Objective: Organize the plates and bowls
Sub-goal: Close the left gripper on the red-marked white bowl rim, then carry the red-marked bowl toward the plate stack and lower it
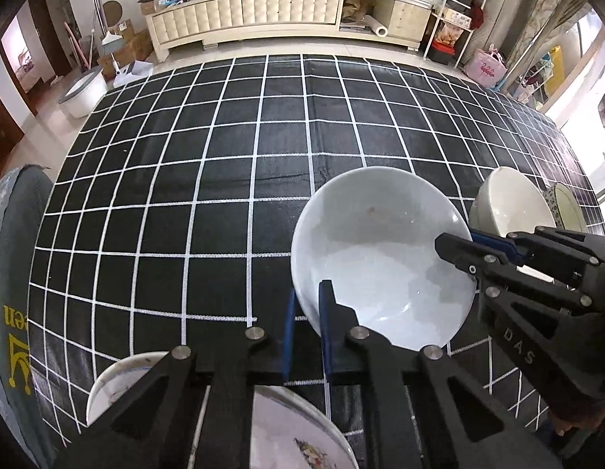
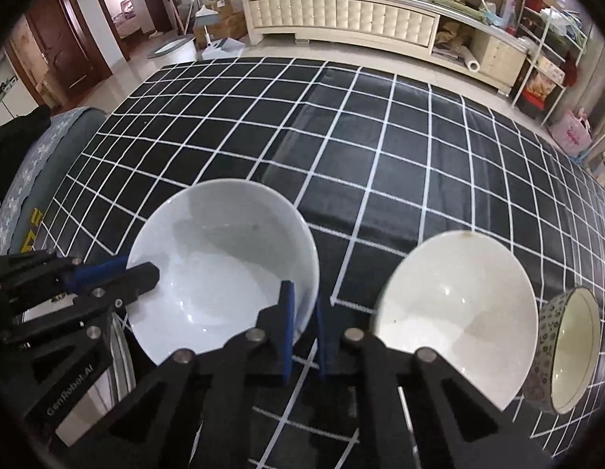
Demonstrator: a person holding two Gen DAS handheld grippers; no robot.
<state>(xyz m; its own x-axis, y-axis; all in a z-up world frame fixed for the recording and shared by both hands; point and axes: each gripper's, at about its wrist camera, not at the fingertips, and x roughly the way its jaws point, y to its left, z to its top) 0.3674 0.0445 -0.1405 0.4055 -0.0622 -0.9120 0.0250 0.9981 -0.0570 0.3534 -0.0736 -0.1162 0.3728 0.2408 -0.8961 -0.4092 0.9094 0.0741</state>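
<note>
A large white bowl (image 1: 380, 242) (image 2: 224, 242) sits tilted over the black grid tablecloth (image 1: 224, 156) (image 2: 380, 148), and both grippers grip it. My left gripper (image 1: 307, 312) is shut on its near-left rim, one blue pad inside and one outside. My right gripper (image 2: 304, 312) is shut on the opposite rim in the same way. Each wrist view shows the other gripper: the right gripper (image 1: 458, 240) and the left gripper (image 2: 134, 267). A cream bowl (image 2: 454, 312) (image 1: 509, 203) stands just right of the white bowl. Beside it is a small patterned bowl (image 2: 568, 348) (image 1: 568, 207).
A floral plate (image 1: 294, 430) and a smaller stained dish (image 1: 115, 383) lie beneath my left gripper near the table's front edge. A grey cushioned chair (image 1: 13, 273) (image 2: 48, 164) stands at the table's left side. A long cream cabinet (image 1: 263, 11) lines the far wall.
</note>
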